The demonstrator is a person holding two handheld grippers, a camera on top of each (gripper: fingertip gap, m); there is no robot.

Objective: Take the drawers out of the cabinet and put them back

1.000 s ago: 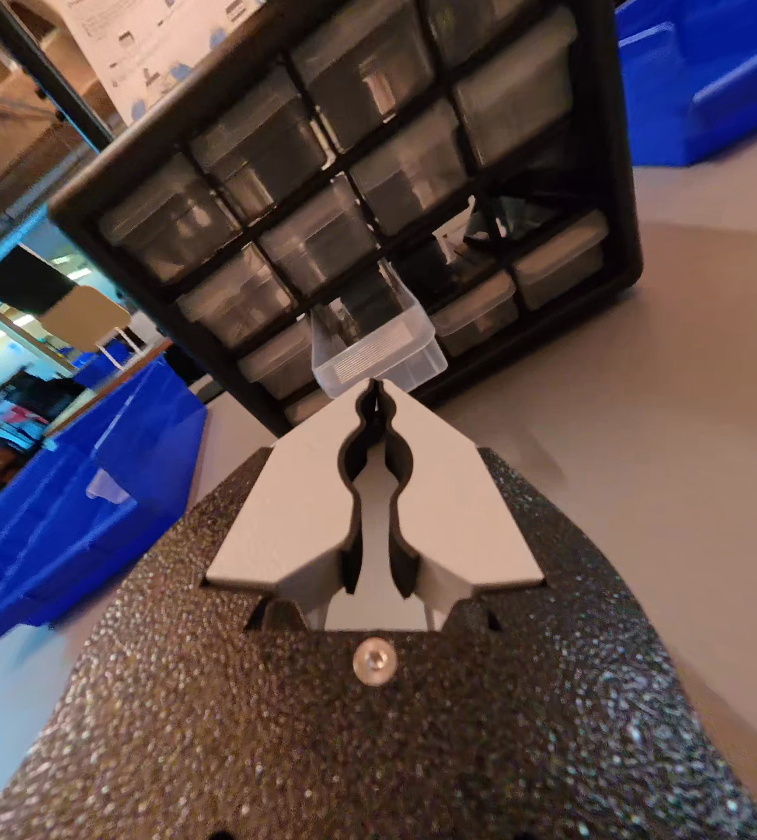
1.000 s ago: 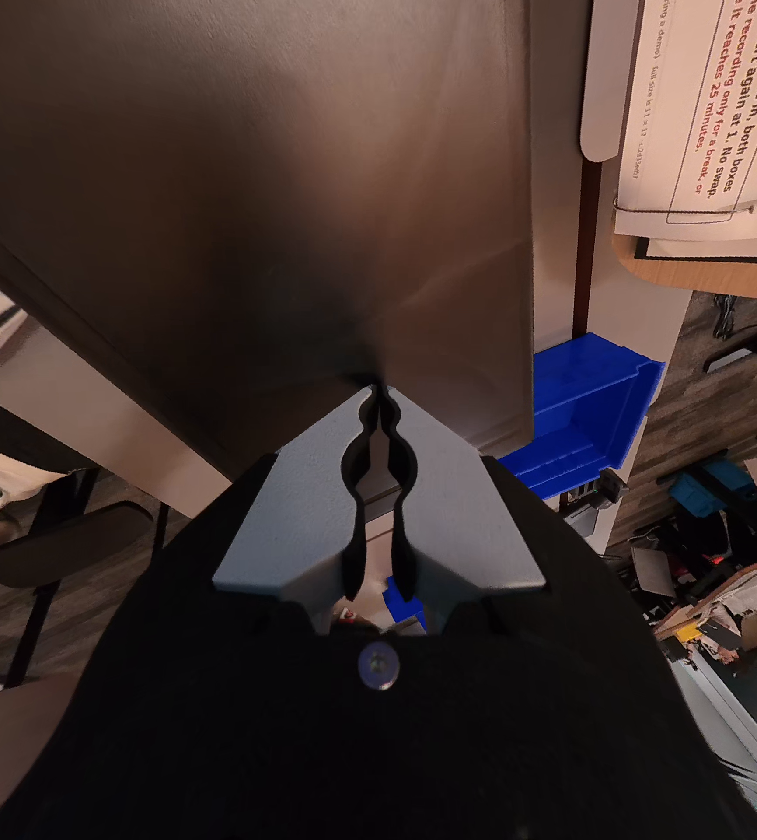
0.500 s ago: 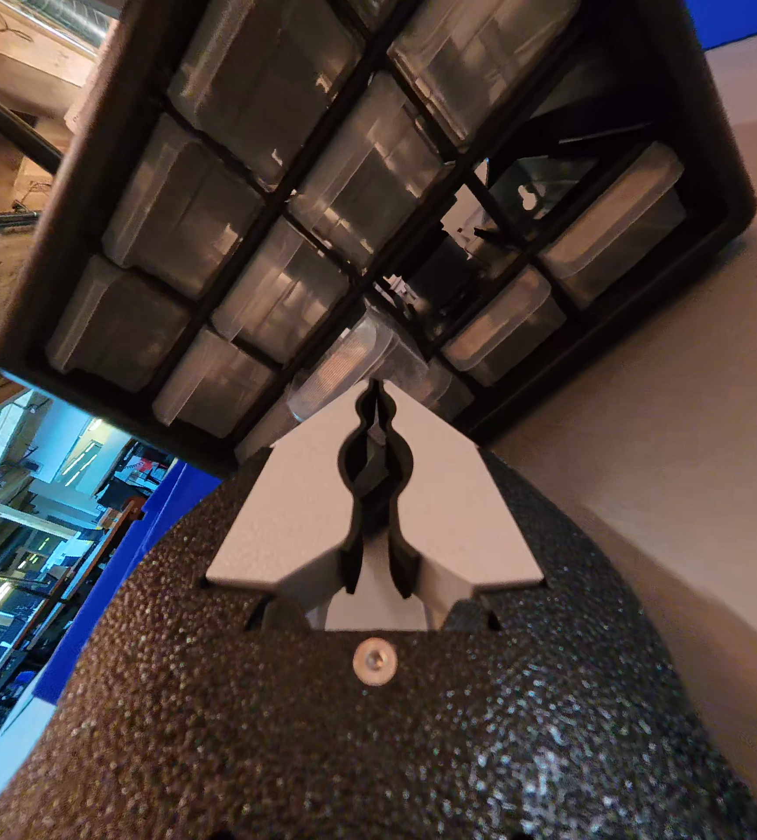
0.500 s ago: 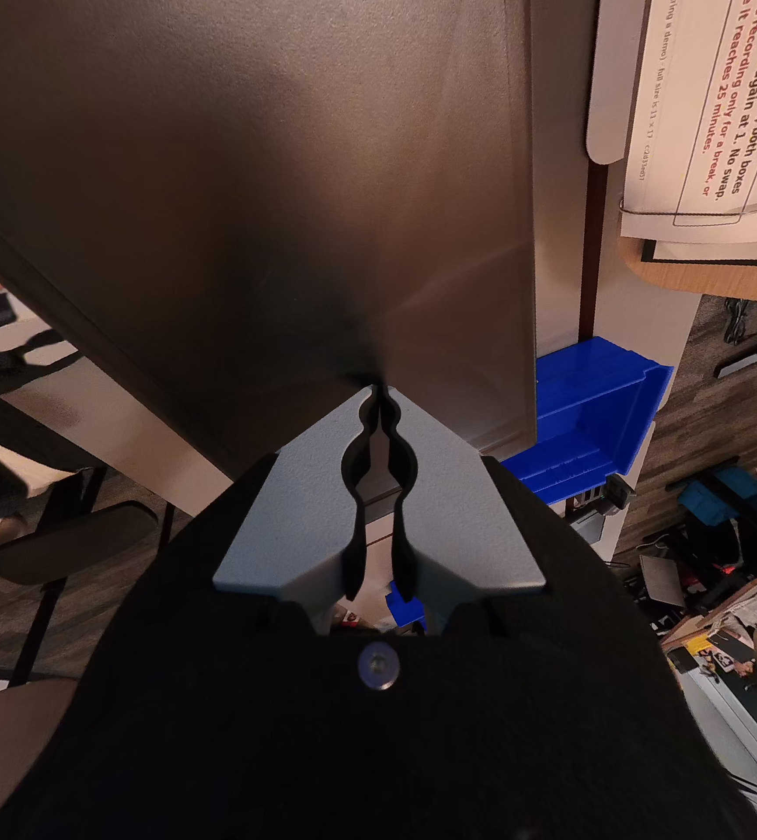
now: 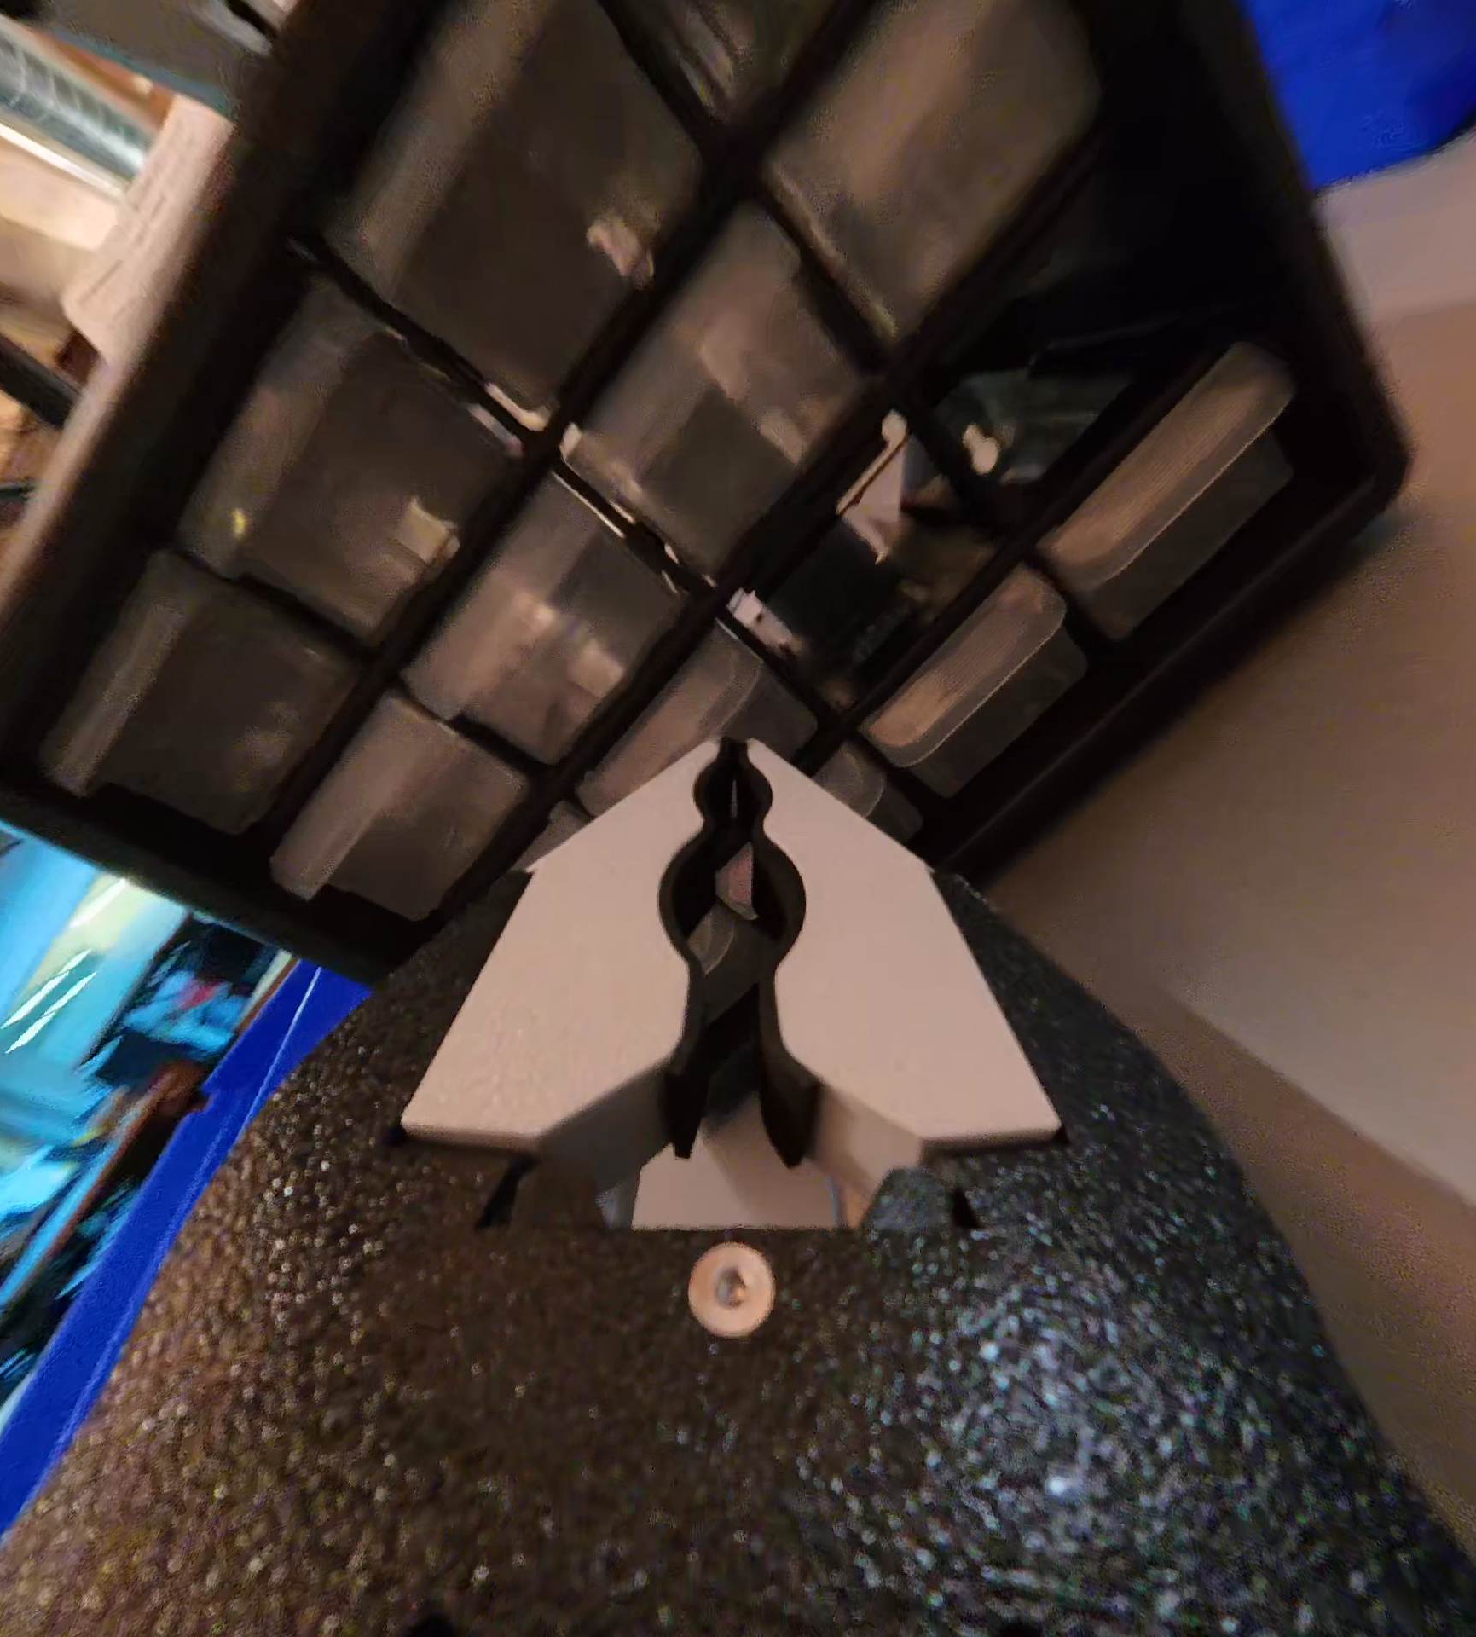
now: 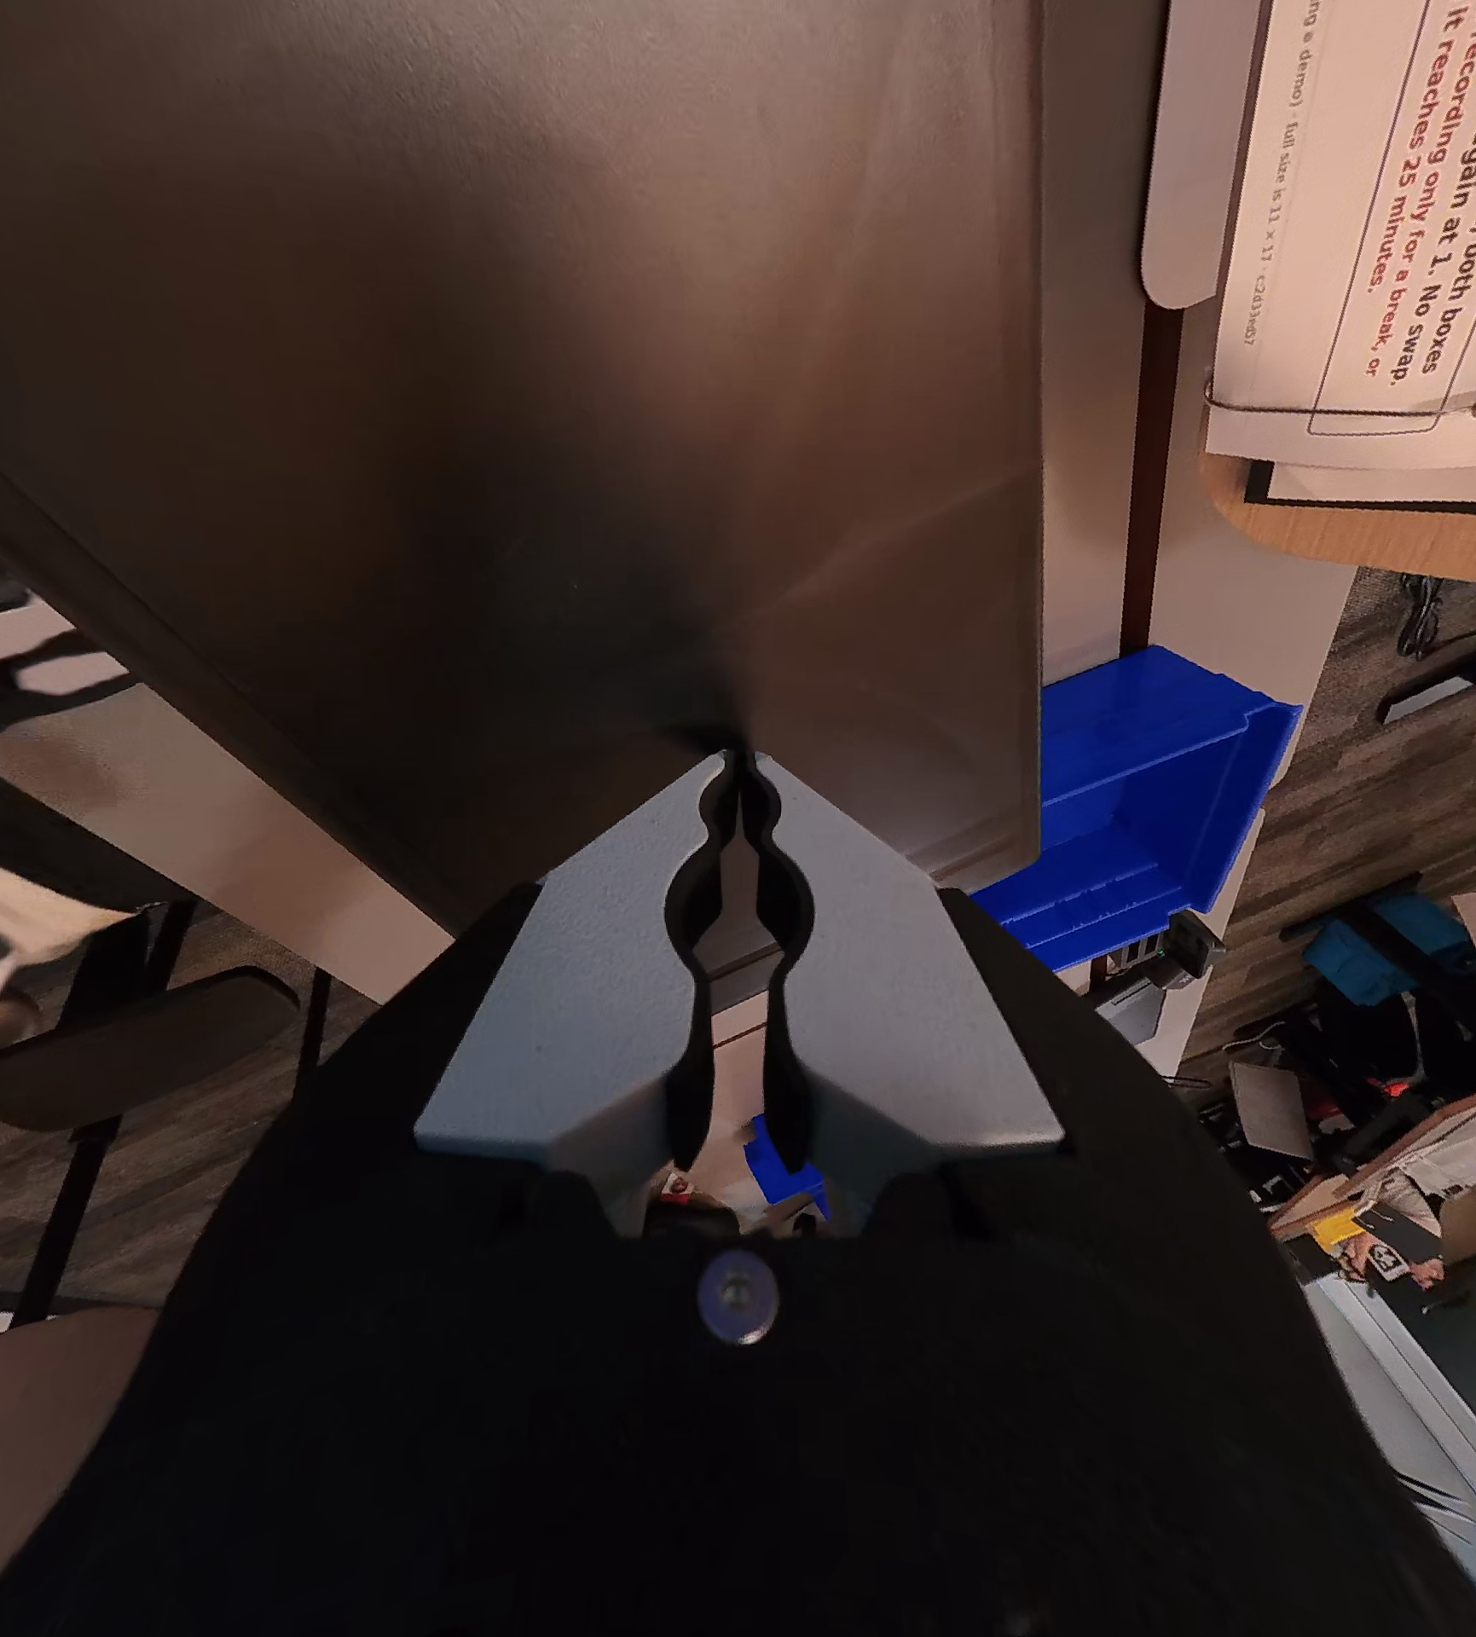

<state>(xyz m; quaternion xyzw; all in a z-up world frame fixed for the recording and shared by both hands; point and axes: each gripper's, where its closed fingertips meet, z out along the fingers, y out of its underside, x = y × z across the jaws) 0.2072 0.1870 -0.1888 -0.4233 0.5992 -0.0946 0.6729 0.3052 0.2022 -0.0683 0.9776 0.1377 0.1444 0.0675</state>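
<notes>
Left gripper [image 5: 738, 753], grey two-finger head on a speckled black body, is rolled hard against the scene, so the black plastic drawer cabinet [image 5: 34, 496] reads diagonal in its view. Fingers pinched narrow, tips together on the front lip of a clear plastic drawer [image 5: 699, 709], which sits mostly pushed into its slot in the cabinet's lower rows. View is motion-blurred; exact contact on the lip is hard to read. Other clear drawers fill the grid. One open slot [image 5: 1000, 425] near the lower right of the cabinet shows the dark interior. Cabinet stands on a beige tabletop [image 5: 1301, 886]. A blue plastic bin [image 5: 140, 1196] lies left of the gripper, and another blue bin [image 5: 1381, 80] behind the cabinet at top right.

Right gripper [image 6: 738, 757], same grey fingers, points straight at the cabinet's smooth dark flat panel [image 6: 486, 354]. Fingers closed to a slit, tips pressed against the panel, nothing between them. Beyond the panel edge: a blue open bin [image 6: 1159, 797], a printed paper sheet [image 6: 1381, 213] on a wooden board, cluttered floor.
</notes>
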